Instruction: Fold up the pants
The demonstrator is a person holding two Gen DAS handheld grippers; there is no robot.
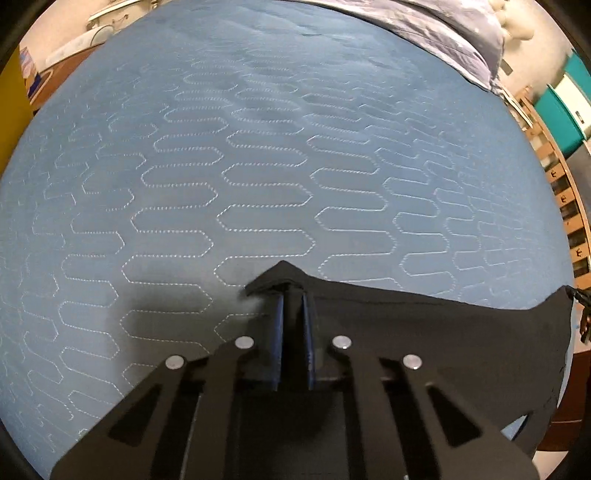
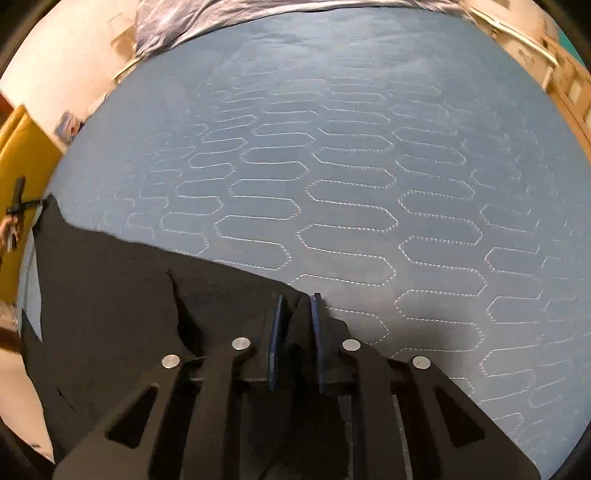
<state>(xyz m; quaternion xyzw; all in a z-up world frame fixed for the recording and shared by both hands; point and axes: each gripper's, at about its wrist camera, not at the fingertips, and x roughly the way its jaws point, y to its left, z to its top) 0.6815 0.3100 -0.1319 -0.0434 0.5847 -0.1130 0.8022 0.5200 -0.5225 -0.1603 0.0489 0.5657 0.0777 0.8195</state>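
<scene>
**Black pants pinched at both corners**

Blue quilted bed point(image 1: 258, 166) filling both views, rumpled sheet point(image 1: 443, 29) at far edge. Teal bins point(image 1: 565, 110) only in left view; yellow panel point(image 2: 22, 155) clearest in right. Pants point(image 1: 424, 325) stretched over near edge. Left hand-held gripper point(image 1: 293, 295) and right hand-held gripper point(image 2: 297, 301) each clamped on pants.

Matt black cloth pants point(image 1: 424, 332), quilted bedcover point(image 1: 258, 166)
</scene>
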